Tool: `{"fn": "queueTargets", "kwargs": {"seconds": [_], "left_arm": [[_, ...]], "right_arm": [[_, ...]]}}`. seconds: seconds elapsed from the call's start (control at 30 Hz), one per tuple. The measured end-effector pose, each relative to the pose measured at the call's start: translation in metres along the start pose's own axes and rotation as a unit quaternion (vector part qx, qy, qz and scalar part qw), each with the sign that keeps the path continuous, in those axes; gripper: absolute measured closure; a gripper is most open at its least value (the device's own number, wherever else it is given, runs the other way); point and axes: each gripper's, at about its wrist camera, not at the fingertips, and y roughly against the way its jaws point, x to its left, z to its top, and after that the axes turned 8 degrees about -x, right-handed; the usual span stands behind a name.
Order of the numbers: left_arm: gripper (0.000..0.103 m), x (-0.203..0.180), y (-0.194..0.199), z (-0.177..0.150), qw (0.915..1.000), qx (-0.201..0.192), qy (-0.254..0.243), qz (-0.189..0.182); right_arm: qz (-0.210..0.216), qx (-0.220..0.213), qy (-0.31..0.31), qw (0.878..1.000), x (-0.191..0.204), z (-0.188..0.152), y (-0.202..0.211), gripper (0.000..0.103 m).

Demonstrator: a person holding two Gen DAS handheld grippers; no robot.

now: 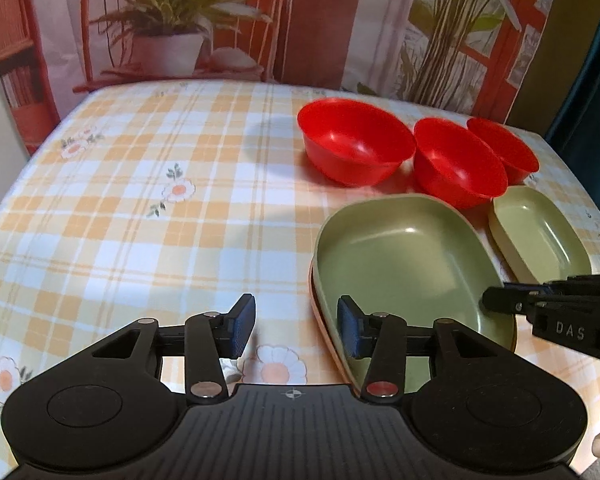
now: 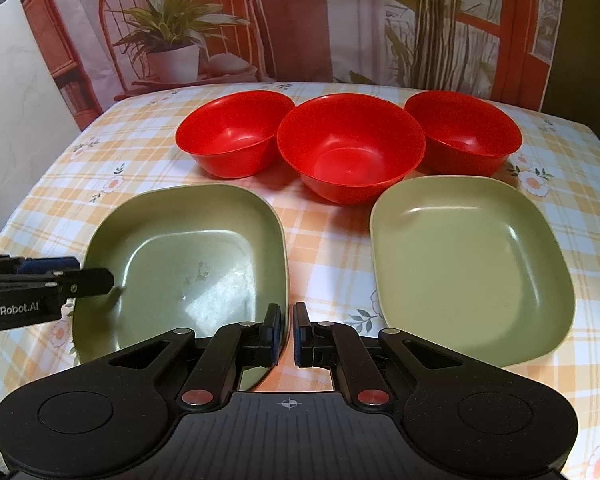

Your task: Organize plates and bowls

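On the checked tablecloth (image 2: 328, 236) three red bowls stood in a row at twelve o'clock from the right gripper: the left bowl (image 2: 232, 136), the middle bowl (image 2: 350, 148) and the right bowl (image 2: 462, 132), each touching or just beside its neighbour. Below them lay two green plates, the left plate (image 2: 180, 256) at ten o'clock and the right plate (image 2: 472, 264) at two o'clock, well apart. The right gripper (image 2: 287, 330) had its jaws drawn nearly together, and the left plate's right rim ran between them; whether the pads pinched that rim I cannot tell. The left gripper (image 1: 296, 330) stood spread with nothing pinched, its right finger (image 1: 350, 330) over the same plate's near rim and its left finger (image 1: 240, 326) over bare cloth. In the left wrist view an orange edge showed under that plate.
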Motion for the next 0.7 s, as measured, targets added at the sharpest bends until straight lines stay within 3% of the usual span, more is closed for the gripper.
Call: {"fn": "queueTargets", "kwargs": {"seconds": [0.4, 0.7], "left_arm": [[0.055, -0.027, 0.028, 0.024, 0.9987, -0.049, -0.008, 0.012], [0.055, -0.061, 0.033, 0.029, 0.9979, -0.062, -0.016, -0.001]], "right_arm": [[0.005, -0.046, 0.012, 0.999, -0.018, 0.015, 0.031, 0.086], [-0.023, -0.069, 0.022, 0.997, -0.065, 0.019, 0.053, 0.064]]}}
